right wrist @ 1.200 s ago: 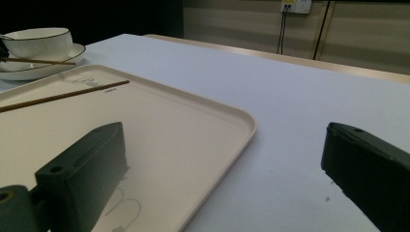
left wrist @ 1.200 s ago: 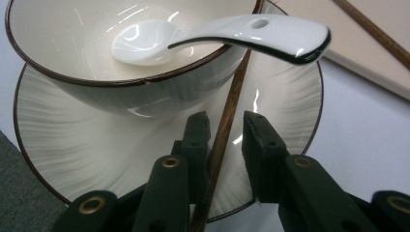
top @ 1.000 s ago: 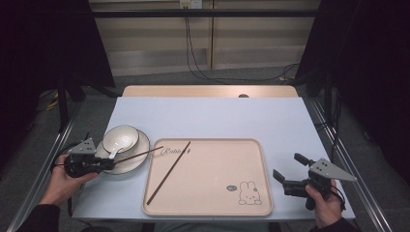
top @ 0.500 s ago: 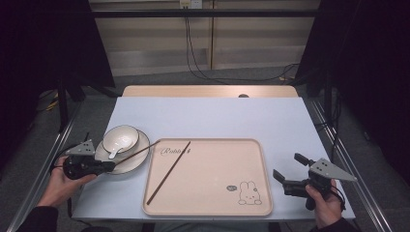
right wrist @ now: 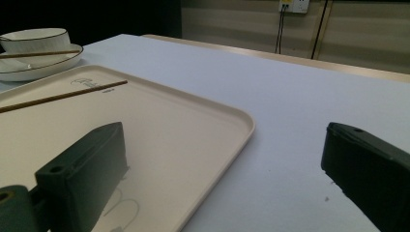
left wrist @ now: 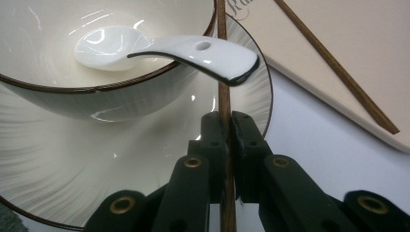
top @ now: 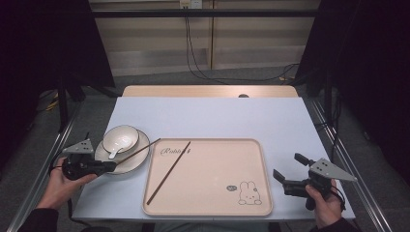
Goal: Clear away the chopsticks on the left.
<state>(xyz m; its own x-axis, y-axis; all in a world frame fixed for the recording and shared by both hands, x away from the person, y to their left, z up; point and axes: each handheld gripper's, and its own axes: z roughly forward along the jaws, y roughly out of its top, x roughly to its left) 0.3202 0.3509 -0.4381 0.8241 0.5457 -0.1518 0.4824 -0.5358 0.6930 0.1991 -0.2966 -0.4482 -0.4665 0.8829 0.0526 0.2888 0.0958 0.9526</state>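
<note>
The left gripper (top: 107, 166) pinches one chopstick (left wrist: 224, 104) near its end; it lies over the plate (top: 139, 160), beside the bowl (top: 121, 137). Thin, stiff and light, it could pivot if gripped endwise. The left gripper view reveals the spoon (left wrist: 164, 48) handle crossing it. The right gripper (top: 286, 170) waits wide open beside the tray (top: 263, 174).

Dim surroundings, glare on glazed crockery
</note>
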